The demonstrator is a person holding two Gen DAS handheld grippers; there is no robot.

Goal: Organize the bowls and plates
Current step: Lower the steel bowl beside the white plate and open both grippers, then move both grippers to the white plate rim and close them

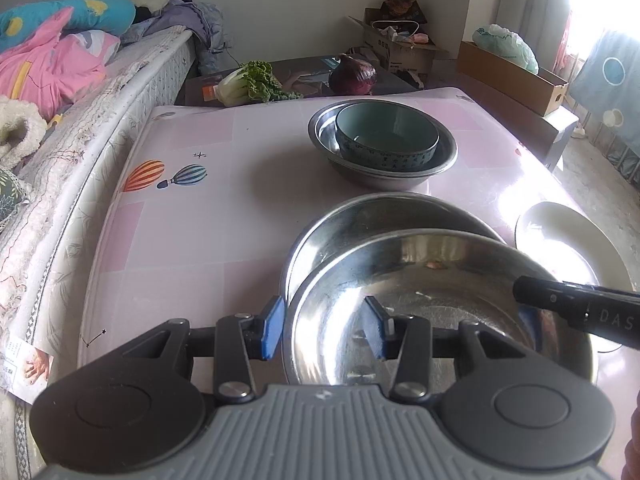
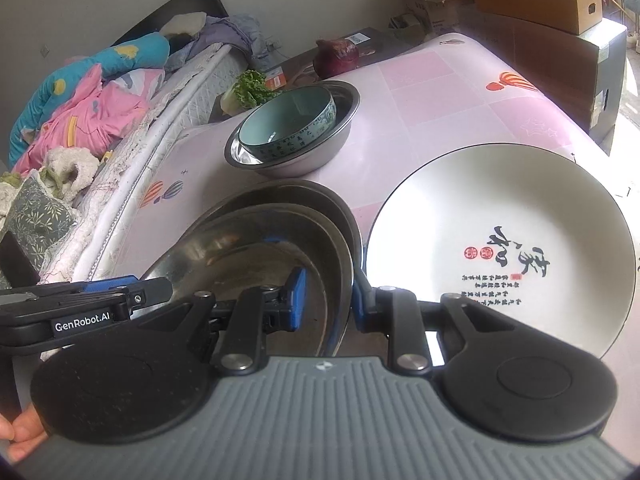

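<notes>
Both tongs grip one steel bowl: left gripper [image 1: 325, 330] straddles its left rim, one blue pad outside the wall and one inside; right gripper [image 2: 329, 300] clamps the opposite rim the same way, its jaws set narrower. Contact of the left pads looks firm, though glare on the metal makes this hard to confirm.

Items, largest first:

1. Table [image 1: 192, 224], covered in a pink checked cloth with balloon prints; a bed with bright bedding runs along its left side.
2. White plate [image 2: 500, 248], dark-rimmed, with black calligraphy and red seals, flat on the cloth just right of the held bowl.
3. Larger steel bowl [image 1: 380, 216], resting on the table; the held bowl sits tilted in it, near rim raised.
4. Held steel bowl [image 1: 440, 276] (empty, highly reflective).
5. Far steel bowl [image 1: 446, 152], upright near the table's far edge.
6. Teal ceramic bowl [image 1: 386, 128], nested inside the far steel bowl, lettered band around its outer wall.
7. Red cabbage [image 1: 353, 74] and a leafy green vegetable [image 1: 250, 84], on a dark surface beyond the table.
</notes>
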